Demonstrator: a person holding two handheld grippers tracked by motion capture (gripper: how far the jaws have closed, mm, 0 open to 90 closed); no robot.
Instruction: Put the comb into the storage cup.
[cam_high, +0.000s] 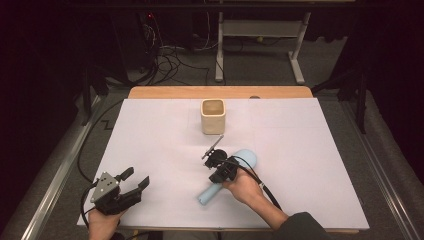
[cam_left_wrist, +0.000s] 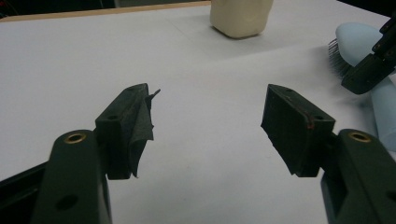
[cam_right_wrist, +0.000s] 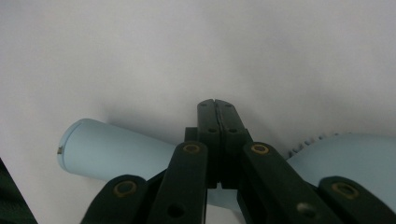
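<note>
A light blue hairbrush (cam_high: 239, 161) lies slantwise on the white sheet, its handle (cam_right_wrist: 116, 149) toward the front. My right gripper (cam_high: 214, 162) hangs over the brush's neck; its jaws (cam_right_wrist: 217, 103) are pressed together with nothing between them. Beyond it, at the middle back, stands a cream cup (cam_high: 213, 116). My left gripper (cam_high: 137, 176) rests near the front left, wide open and empty (cam_left_wrist: 210, 116). The left gripper view also shows the cup (cam_left_wrist: 240, 16), the brush head (cam_left_wrist: 357, 39) with its bristles, and the right gripper above it.
A white sheet (cam_high: 150, 140) covers the wooden table (cam_high: 165, 92). A thin dark stick (cam_high: 214, 145) slants just beyond the right gripper; whether it belongs to the gripper is unclear. Cables and a desk frame (cam_high: 300, 55) stand on the floor behind.
</note>
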